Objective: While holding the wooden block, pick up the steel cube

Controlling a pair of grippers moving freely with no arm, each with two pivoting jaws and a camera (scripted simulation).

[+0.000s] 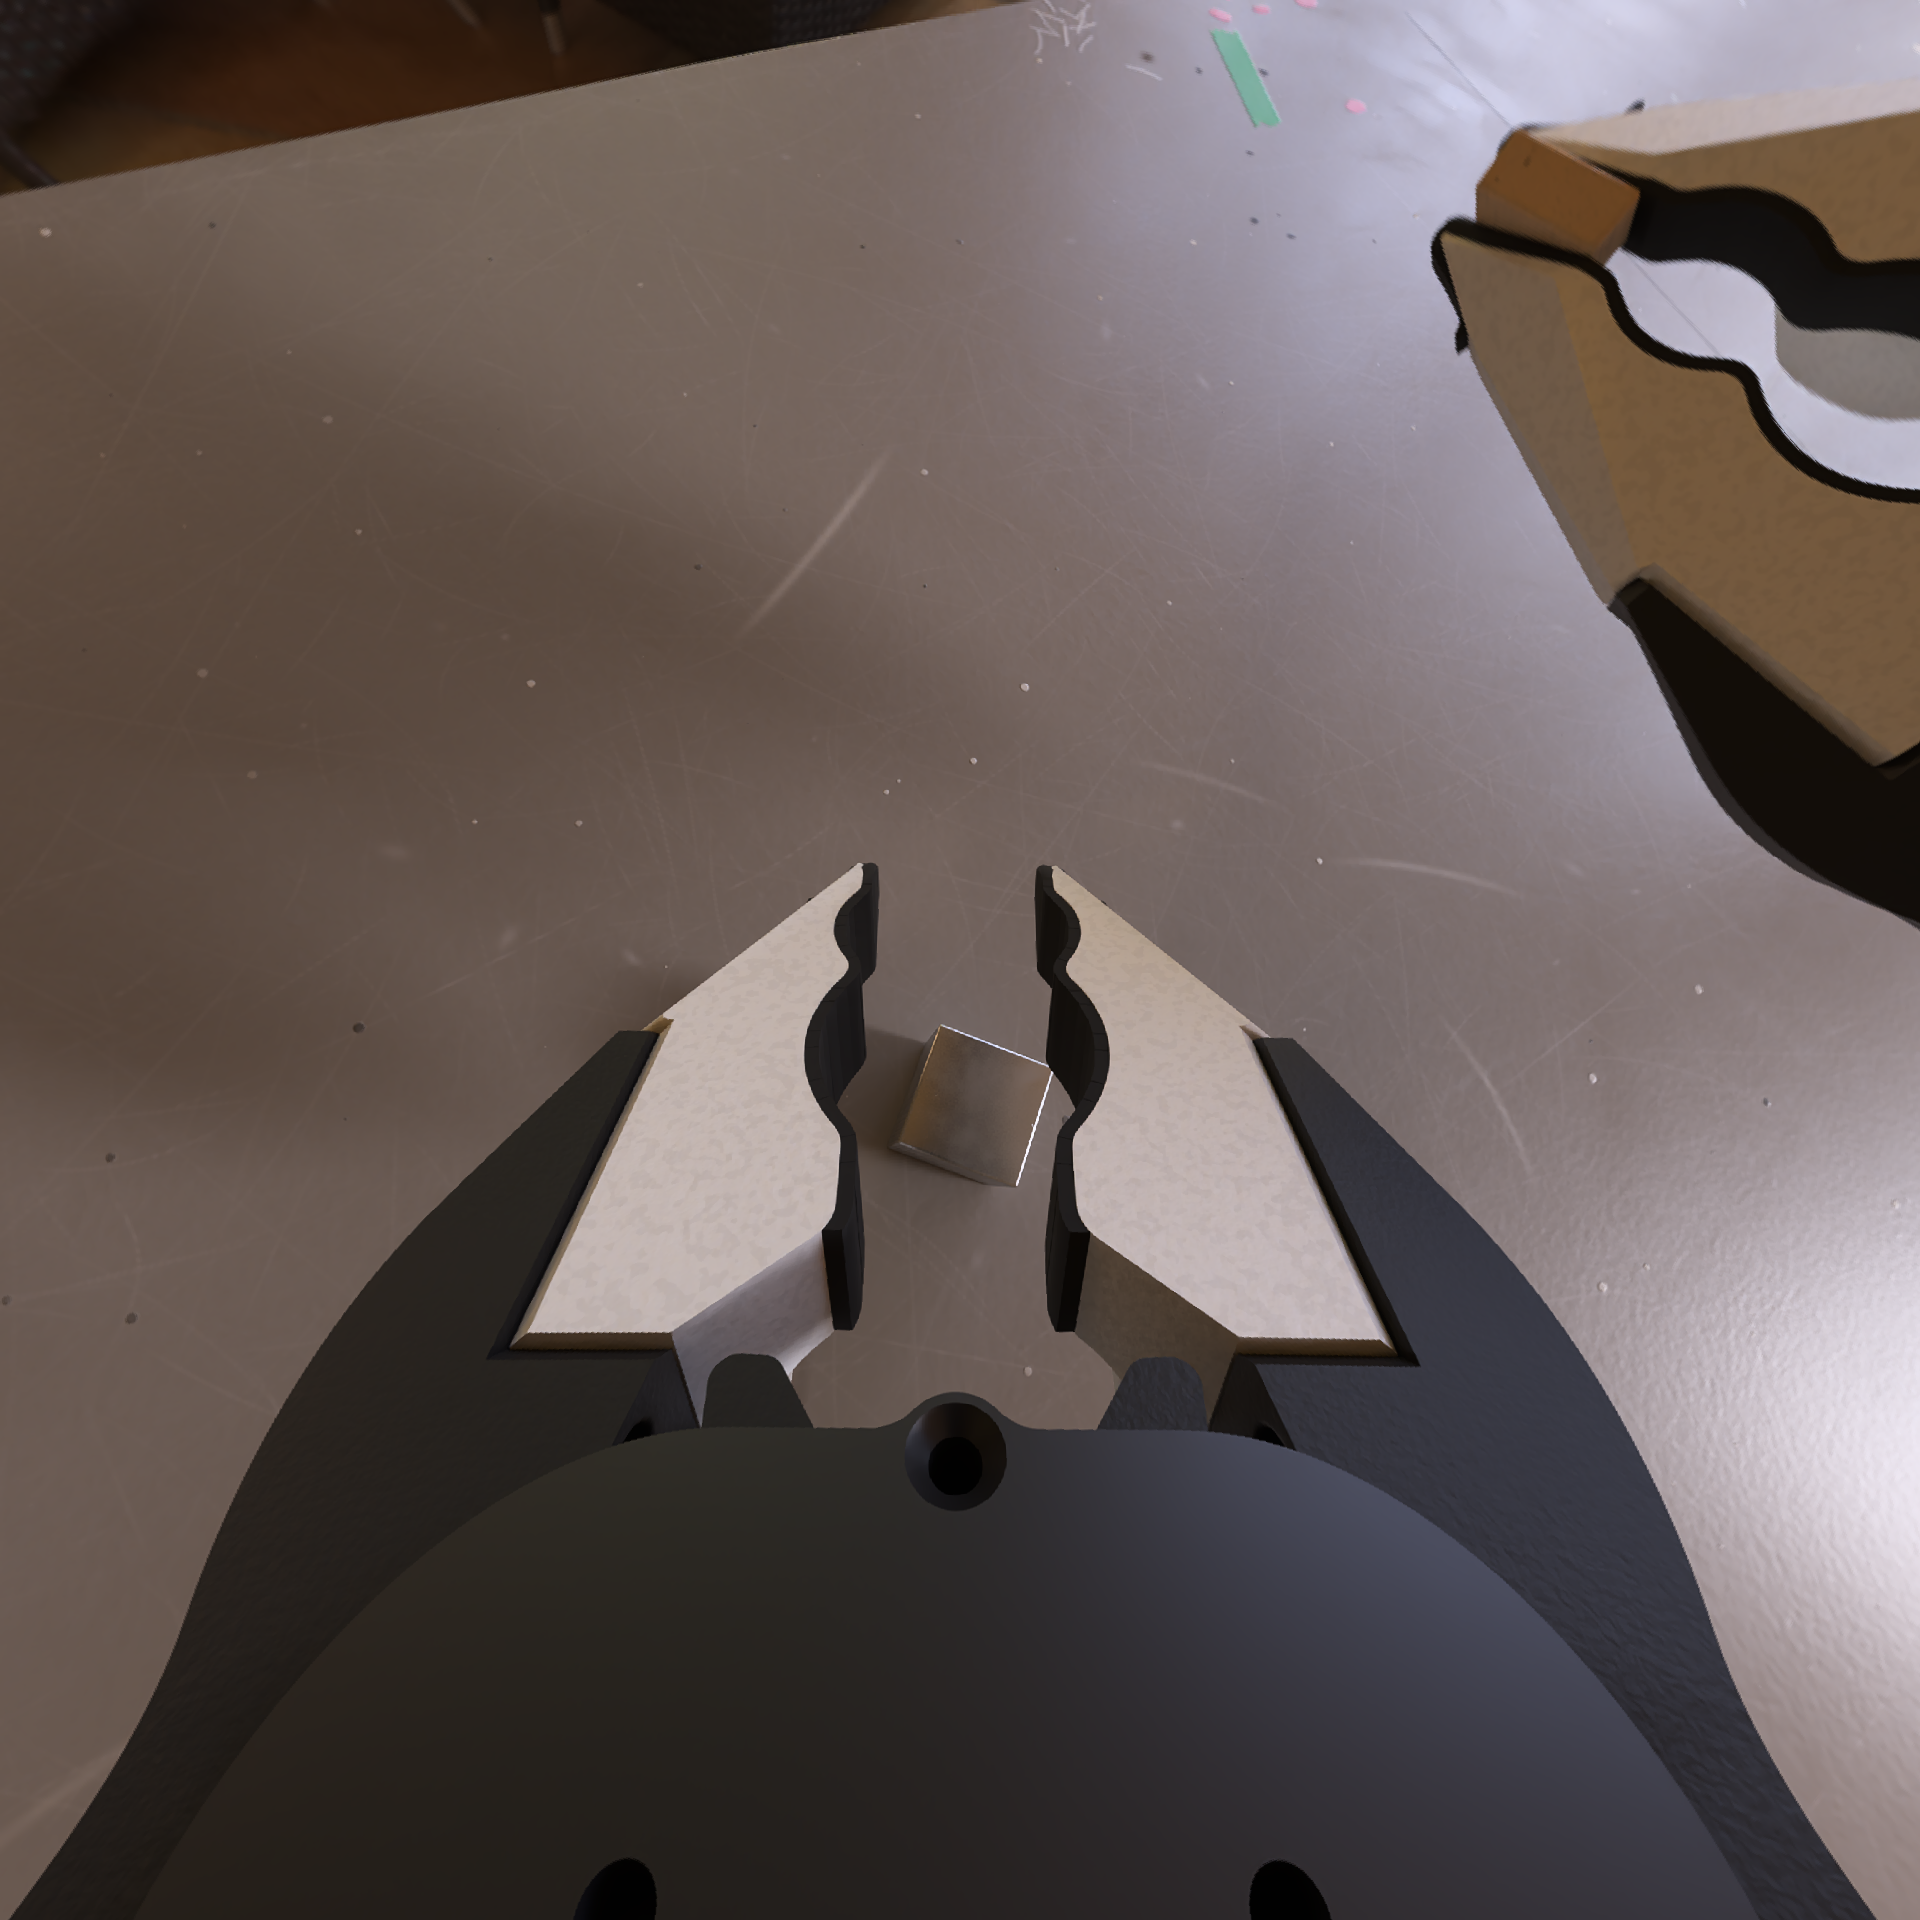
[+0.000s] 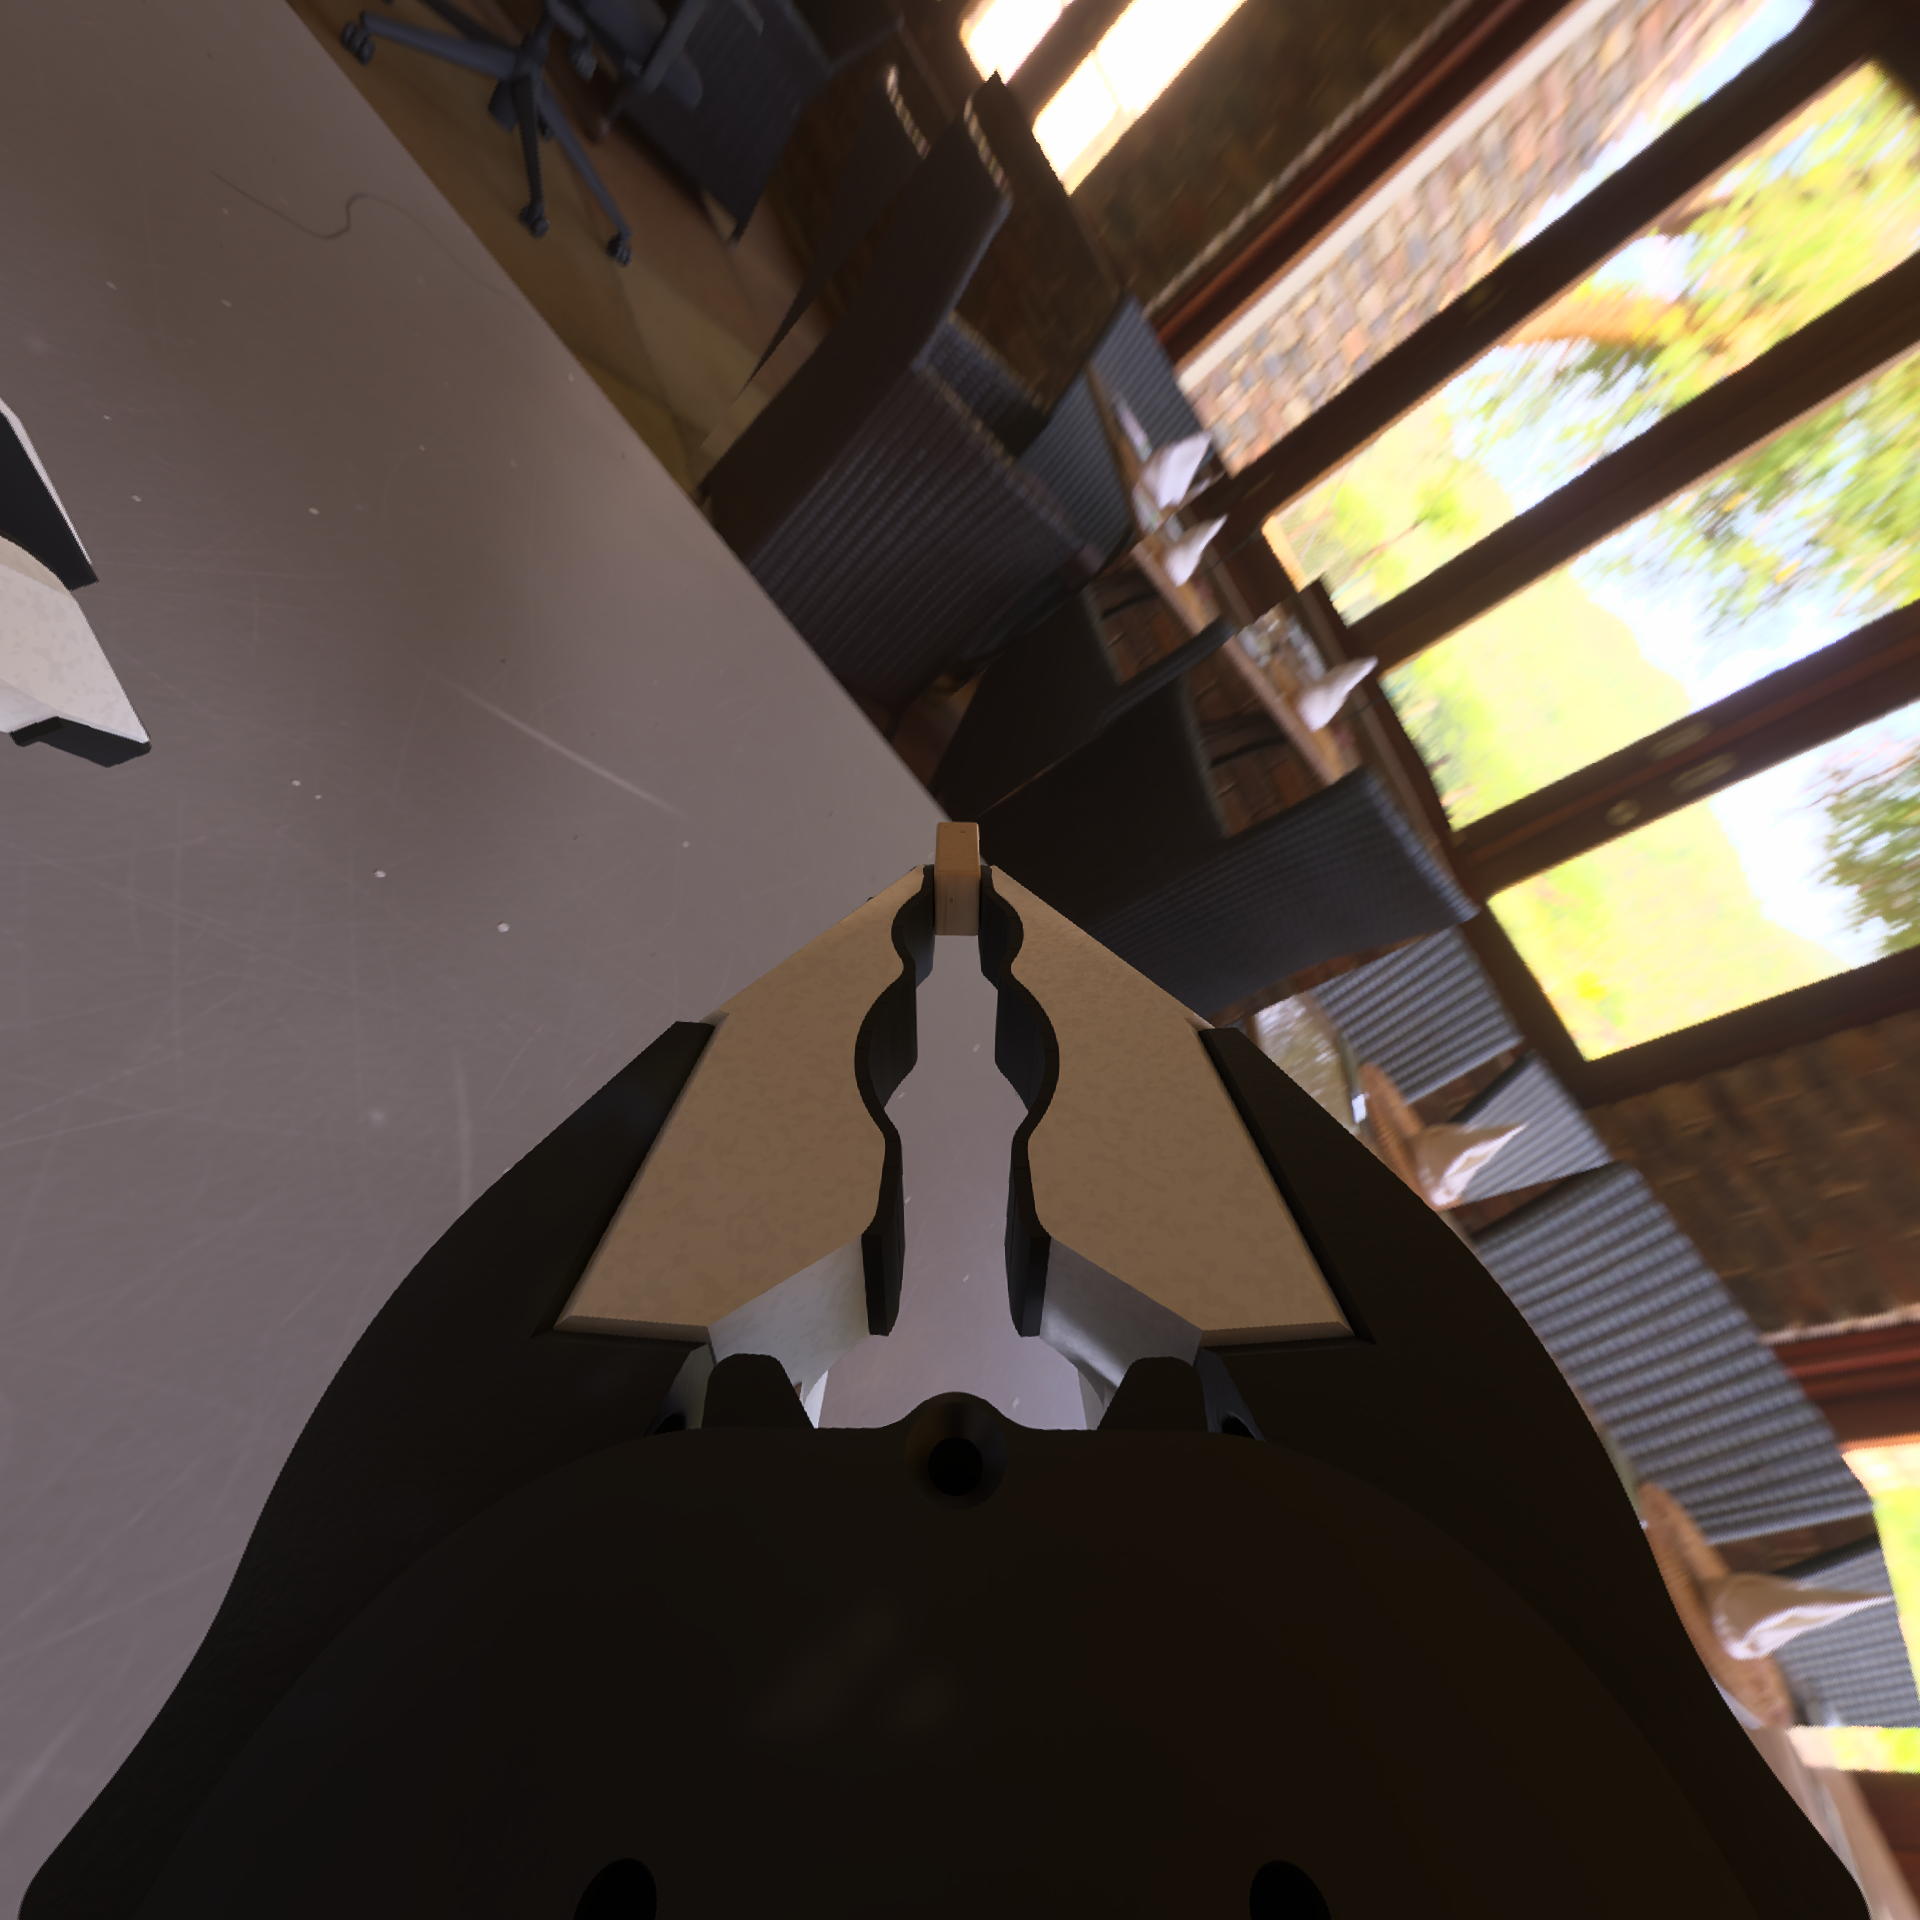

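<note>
The small tan wooden block (image 2: 957,879) was pinched at the fingertips of the right hand-held gripper (image 2: 957,883), while the shiny steel cube (image 1: 972,1105), on the grey surface (image 1: 520,520), lay ungripped between the spread left hand-held gripper (image 1: 957,883).

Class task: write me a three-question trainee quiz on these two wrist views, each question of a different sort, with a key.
1. True or false: the steel cube lies on the table between the open fingers of the left hand-held gripper.
2. Which hand-held gripper holds the wooden block? A) left B) right C) neither
3. Fill in: the right hand-held gripper pinches the block at its finger ____.

Key: 1 true; 2 B; 3 tips.
</note>
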